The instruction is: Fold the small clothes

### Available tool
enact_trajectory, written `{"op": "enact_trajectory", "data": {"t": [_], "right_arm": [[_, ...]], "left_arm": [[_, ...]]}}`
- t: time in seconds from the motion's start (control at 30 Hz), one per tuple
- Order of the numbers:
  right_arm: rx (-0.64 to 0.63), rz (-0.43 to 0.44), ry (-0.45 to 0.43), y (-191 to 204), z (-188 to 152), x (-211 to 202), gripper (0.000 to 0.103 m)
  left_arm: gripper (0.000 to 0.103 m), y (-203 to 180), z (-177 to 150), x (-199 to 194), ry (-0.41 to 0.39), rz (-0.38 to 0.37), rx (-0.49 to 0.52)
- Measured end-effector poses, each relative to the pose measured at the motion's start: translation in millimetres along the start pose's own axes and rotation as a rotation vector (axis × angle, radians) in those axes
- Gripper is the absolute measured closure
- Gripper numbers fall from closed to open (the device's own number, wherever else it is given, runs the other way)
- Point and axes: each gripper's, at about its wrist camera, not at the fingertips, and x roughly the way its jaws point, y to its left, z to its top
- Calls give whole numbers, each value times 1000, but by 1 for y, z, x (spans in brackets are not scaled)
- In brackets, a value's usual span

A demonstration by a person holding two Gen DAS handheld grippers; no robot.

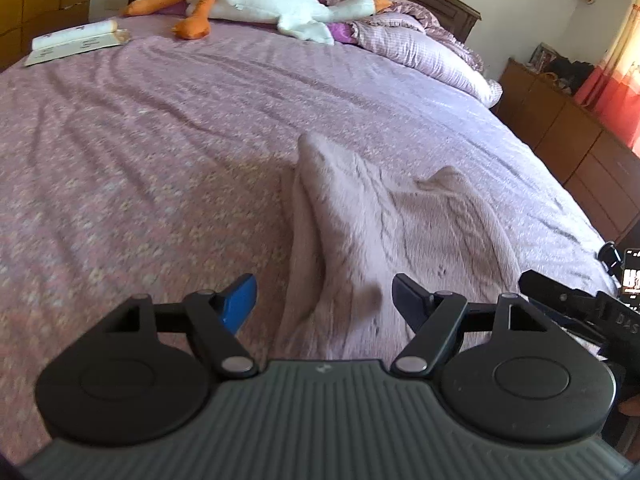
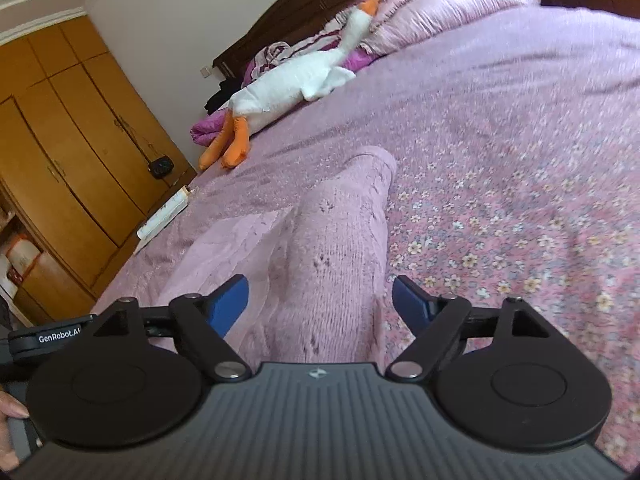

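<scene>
A small pale pink knitted garment (image 1: 372,232) lies rumpled on the floral pink bedsheet (image 1: 140,160). My left gripper (image 1: 324,300) is open, its blue fingers either side of the garment's near edge, just above it. In the right wrist view the same garment (image 2: 336,248) runs away from me, a sleeve or leg stretched toward the headboard. My right gripper (image 2: 320,300) is open, its fingers straddling the near end of that knitted piece. Neither gripper holds anything. The right gripper's body shows at the right edge of the left wrist view (image 1: 580,308).
A white plush goose (image 1: 264,4) with orange feet lies near the headboard, beside purple bedding and a pillow (image 1: 420,48). An open book (image 1: 76,42) lies at the bed's left side. A wooden wardrobe (image 2: 72,140) stands left, low wooden drawers (image 1: 572,140) right.
</scene>
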Motion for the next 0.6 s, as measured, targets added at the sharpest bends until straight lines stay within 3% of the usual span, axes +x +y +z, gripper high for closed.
{"op": "enact_trajectory", "data": {"t": [0.1, 0.4, 0.6], "right_arm": [[-37, -10, -7, 6, -10, -13, 14], [-139, -72, 1, 16, -38, -33, 4], [-227, -145, 41, 26, -56, -32, 2]], "left_arm": [[16, -3, -10, -8, -12, 25, 12], [16, -7, -39, -16, -6, 58, 11], [16, -20, -59, -15, 11, 90, 81]]}}
